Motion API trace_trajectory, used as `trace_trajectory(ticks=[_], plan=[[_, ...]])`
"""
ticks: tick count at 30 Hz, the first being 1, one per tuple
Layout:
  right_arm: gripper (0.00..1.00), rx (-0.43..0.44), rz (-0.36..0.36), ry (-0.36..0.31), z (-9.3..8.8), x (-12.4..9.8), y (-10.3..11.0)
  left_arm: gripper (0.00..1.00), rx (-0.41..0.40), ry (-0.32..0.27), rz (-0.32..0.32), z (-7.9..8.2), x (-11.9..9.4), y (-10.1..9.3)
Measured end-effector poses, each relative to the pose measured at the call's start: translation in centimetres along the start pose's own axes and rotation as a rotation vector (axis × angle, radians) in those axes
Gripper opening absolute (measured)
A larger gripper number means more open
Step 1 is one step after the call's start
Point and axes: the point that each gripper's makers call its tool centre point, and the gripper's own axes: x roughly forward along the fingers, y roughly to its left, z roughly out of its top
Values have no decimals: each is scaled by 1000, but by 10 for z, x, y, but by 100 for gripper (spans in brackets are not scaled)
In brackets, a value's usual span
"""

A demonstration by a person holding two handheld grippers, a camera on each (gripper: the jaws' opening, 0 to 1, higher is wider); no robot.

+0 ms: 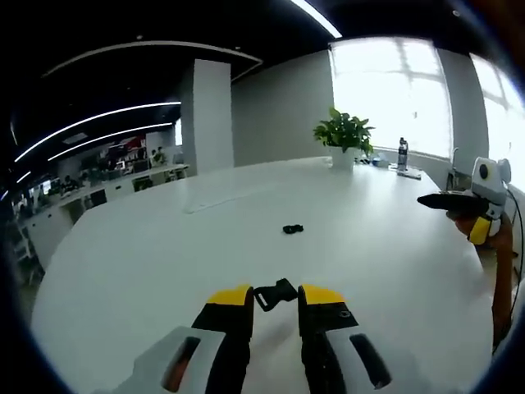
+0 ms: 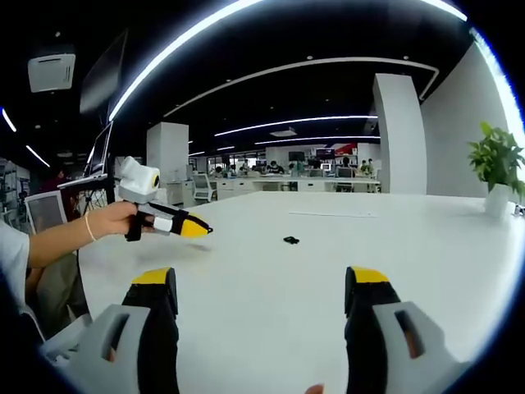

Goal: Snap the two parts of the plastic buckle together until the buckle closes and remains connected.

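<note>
One black buckle part (image 1: 275,293) sits between the yellow fingertips of my left gripper (image 1: 276,297), which is shut on it and held above the white table (image 1: 148,263). The other black buckle part (image 1: 293,229) lies loose on the table farther ahead, also seen as a small dark piece (image 2: 290,240) in the right gripper view. My right gripper (image 2: 261,283) is wide open with nothing between its jaws, well short of that loose part. It appears at the right of the left gripper view (image 1: 435,201). The left gripper (image 2: 195,227) hangs in the air at the left, in a person's hand.
A potted plant (image 1: 344,135) and a dark bottle (image 1: 402,153) stand at the table's far side by the window. The person's forearm (image 2: 66,234) reaches in from the left. A chair (image 2: 45,209) stands past the table's left edge. Office desks fill the background.
</note>
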Motion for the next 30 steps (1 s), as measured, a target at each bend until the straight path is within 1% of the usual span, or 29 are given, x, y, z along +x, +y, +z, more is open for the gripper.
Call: trace_trajectory(ticks=[3, 8, 15, 21, 26, 30], plan=[[85, 1, -1, -1, 0, -1, 0, 21, -20, -6, -27, -1, -1, -14], [85, 1, 1, 1, -1, -2, 0, 21, 10, -1, -19, -3, -2, -25], [85, 2, 1, 5, -3, -4, -2, 21, 9, 0, -3, -5, -2, -24], [84, -4, 10, 9, -3, -3, 1, 21, -14, -10, 16, -6, -7, -24], [84, -3, 24, 7, -2, -2, 5, 21, -21, -3, 38, -12, -10, -23], [84, -7, 32, 9, -3, 0, 8, 21, -35, 5, 57, -19, -12, -25]])
